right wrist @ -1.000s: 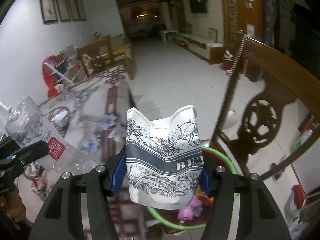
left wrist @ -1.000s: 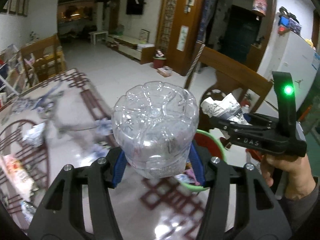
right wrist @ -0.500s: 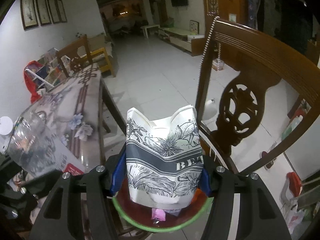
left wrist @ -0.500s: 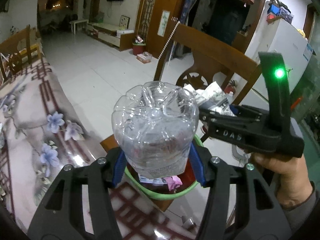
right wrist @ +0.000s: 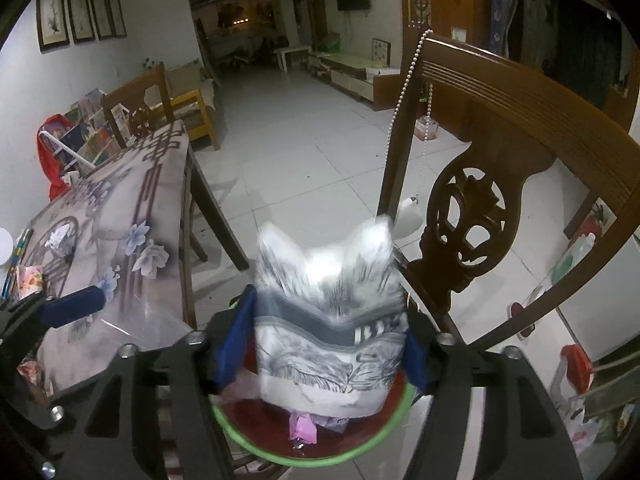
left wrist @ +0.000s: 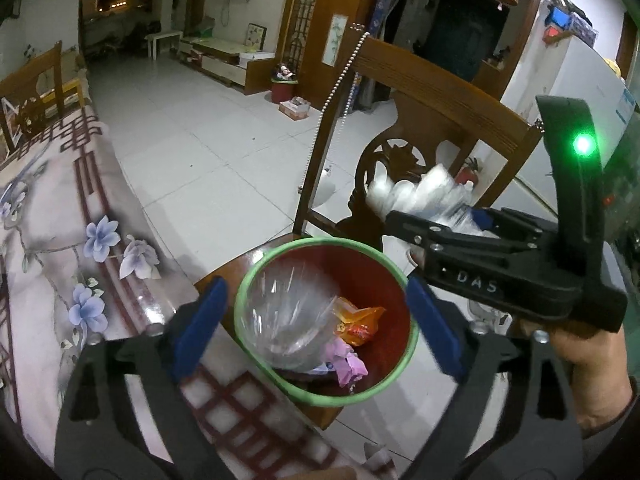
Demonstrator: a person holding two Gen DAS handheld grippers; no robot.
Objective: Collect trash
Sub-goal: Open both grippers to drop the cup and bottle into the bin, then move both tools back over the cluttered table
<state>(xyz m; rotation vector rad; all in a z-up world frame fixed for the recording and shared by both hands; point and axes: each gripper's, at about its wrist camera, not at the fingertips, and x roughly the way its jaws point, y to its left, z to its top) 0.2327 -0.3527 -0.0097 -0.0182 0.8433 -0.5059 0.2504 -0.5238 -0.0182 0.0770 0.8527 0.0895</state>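
A red bin with a green rim point(left wrist: 404, 364) stands on a wooden chair seat beside the table. The clear plastic bottle point(left wrist: 286, 316) lies inside it with an orange wrapper point(left wrist: 360, 322) and pink scraps. My left gripper point(left wrist: 316, 328) is open and empty, its blue pads spread on either side of the bin. My right gripper point(right wrist: 326, 344) is over the bin point(right wrist: 320, 454), and the crushed patterned paper cup point(right wrist: 328, 320) sits blurred between its blue pads. The right gripper also shows in the left wrist view point(left wrist: 436, 216), at the bin's right.
The wooden chair back point(left wrist: 420, 92) rises just behind the bin, with a bead string hanging on it. The floral-cloth table point(left wrist: 52, 216) lies to the left, with more wrappers point(right wrist: 28, 280) on it. Tiled floor stretches beyond. A white fridge point(left wrist: 576, 76) is at the right.
My left gripper has opened and the bottle has dropped into the bin. The paper cup in my right gripper has gone blurred over the bin.
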